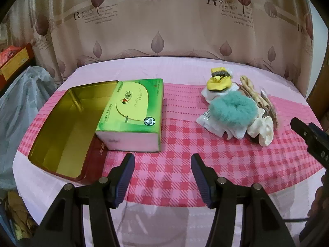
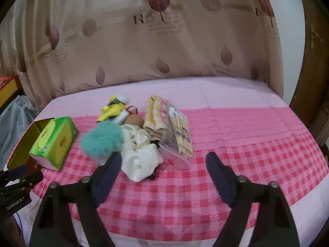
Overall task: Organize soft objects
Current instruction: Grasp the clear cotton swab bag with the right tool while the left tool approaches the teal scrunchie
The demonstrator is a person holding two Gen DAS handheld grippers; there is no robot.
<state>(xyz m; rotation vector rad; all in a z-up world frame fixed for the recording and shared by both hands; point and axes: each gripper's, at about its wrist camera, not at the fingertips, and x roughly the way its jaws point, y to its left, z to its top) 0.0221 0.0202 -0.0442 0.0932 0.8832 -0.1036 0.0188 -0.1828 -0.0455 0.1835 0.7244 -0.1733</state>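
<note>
A pile of soft things lies on the pink checked cloth [image 1: 174, 144]: a teal fluffy scrunchie [image 1: 233, 110] [image 2: 100, 140], a cream satin scrunchie [image 1: 265, 130] [image 2: 141, 156], a yellow sock bundle [image 1: 219, 80] [image 2: 112, 108], folded checked cloths [image 2: 155, 119] and a clear packet [image 2: 181, 138]. A green tissue pack [image 1: 133, 111] [image 2: 54, 142] rests tilted on the edge of an open gold tin [image 1: 63, 127]. My left gripper [image 1: 162, 164] is open and empty, just in front of the tissue pack. My right gripper [image 2: 162, 162] is open and empty, close in front of the cream scrunchie.
A leaf-patterned curtain [image 1: 164, 20] hangs behind the table. A grey plastic bag [image 1: 18, 107] and a red box [image 1: 14, 59] sit off the left edge. A wooden door [image 2: 314, 72] stands at right. The right gripper's tip shows in the left wrist view [image 1: 308, 135].
</note>
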